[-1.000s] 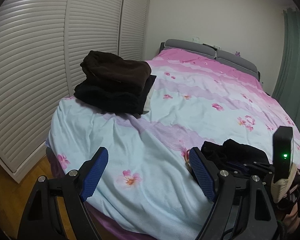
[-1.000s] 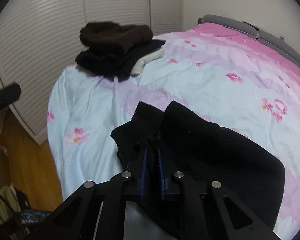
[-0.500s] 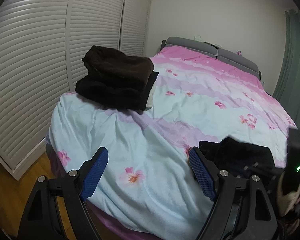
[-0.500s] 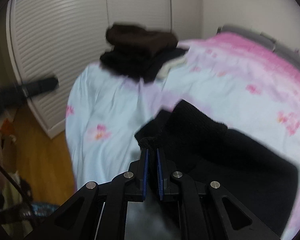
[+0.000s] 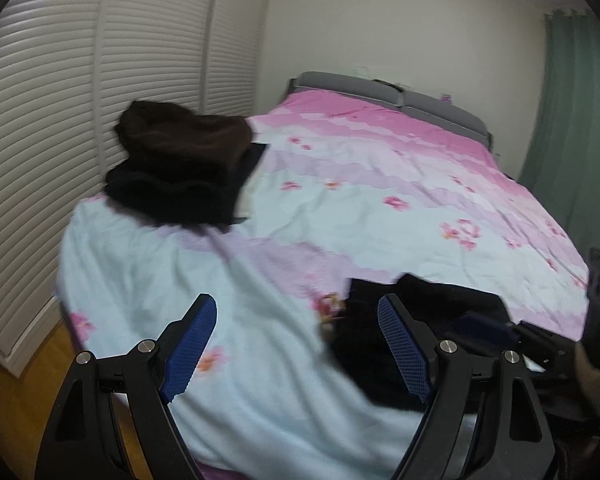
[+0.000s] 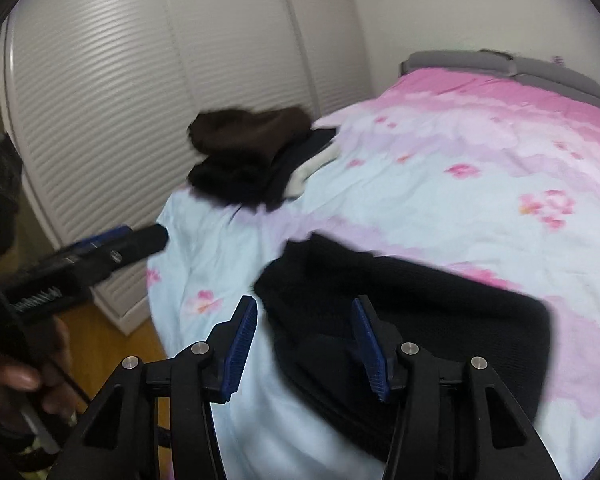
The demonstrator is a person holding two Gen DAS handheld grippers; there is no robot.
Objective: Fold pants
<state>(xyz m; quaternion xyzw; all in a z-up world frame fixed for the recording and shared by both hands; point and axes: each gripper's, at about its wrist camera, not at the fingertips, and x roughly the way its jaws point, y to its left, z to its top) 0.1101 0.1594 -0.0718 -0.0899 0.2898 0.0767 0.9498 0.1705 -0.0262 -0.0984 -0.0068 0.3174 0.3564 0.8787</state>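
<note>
- On the bed (image 6: 440, 208), near its foot edge, the black pants (image 6: 420, 300) lie in a folded slab on the pale blue part of the cover.
- Half a second ago the right gripper (image 6: 306, 346) was pinched tight on an edge of that cloth; now its blue pads stand apart with nothing between them, so the pants have been let go.
- Judged from this, a fold has just been laid down and released; whether another fold is needed I cannot tell, since the picture is smeared by motion.
- Right gripper's pose: low over the near edge of the pants, fingers pointing along the bed toward the headboard (image 6: 500, 64), one pad over the cloth and the other over bare cover.
- Left gripper (image 5: 300, 350) is spread wide and empty as before, hovering off the foot of the bed, with the pants just beside its right-hand pad (image 5: 404, 352).
- Toward the far corner of the bed by the louvred doors (image 5: 100, 80), well apart from the pants, sits a pile of dark folded clothes (image 5: 184, 164).
</note>
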